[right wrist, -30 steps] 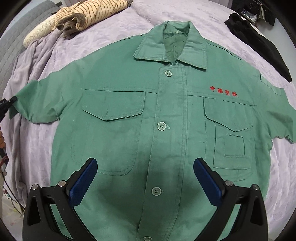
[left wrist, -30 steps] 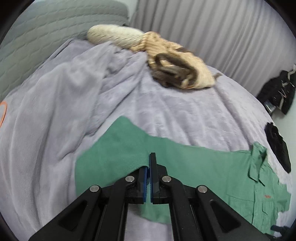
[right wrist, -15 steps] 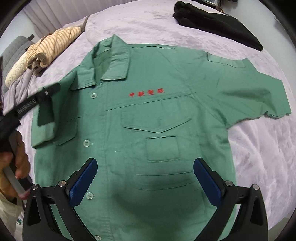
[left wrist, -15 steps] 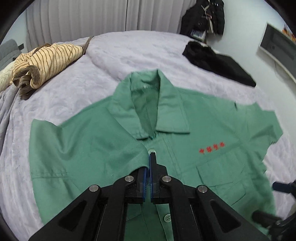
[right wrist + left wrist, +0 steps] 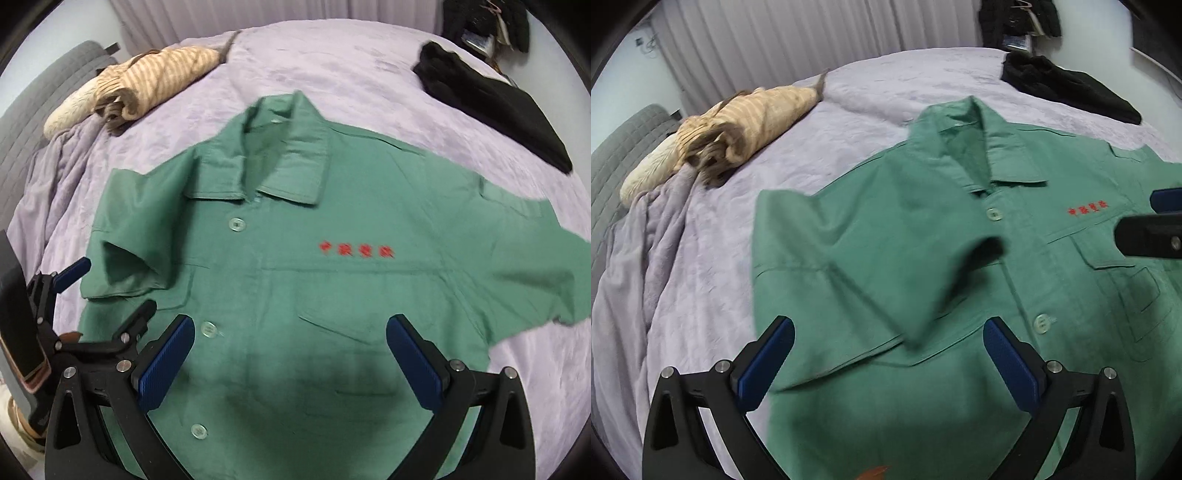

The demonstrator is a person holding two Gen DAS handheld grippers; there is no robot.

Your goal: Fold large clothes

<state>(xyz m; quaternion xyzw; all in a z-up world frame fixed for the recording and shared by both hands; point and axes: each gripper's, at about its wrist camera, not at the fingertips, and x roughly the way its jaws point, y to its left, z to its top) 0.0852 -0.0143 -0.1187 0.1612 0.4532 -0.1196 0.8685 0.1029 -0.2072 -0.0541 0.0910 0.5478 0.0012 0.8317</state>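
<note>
Lavender bed [image 5: 369,74], shirt fold, first sleeve released.
Left hand-held gripper [image 5: 886,354]: jaws have just opened wide, nothing between them; a second ago they pinched the sleeve [image 5: 886,258], now folded inward over the green shirt [image 5: 332,295] chest. Right hand-held gripper [image 5: 291,358]: open, empty, above shirt at bed centre. Opposite sleeve [image 5: 535,273] remains unfolded.

Short-sleeved green cotton work shirt [image 5: 280,280] with collar and pale buttons is showing only writing in view: one short row of red embroidered characters [image 5: 356,250] sitting on chest just above flapped pocket, beside button placket. In left wrist view same red row [image 5: 1087,209] is appearing under collar tip. Characters are looking Chinese, four in number, but blur is keeping them from being read. Nothing else legible is showing on any other item.
</note>
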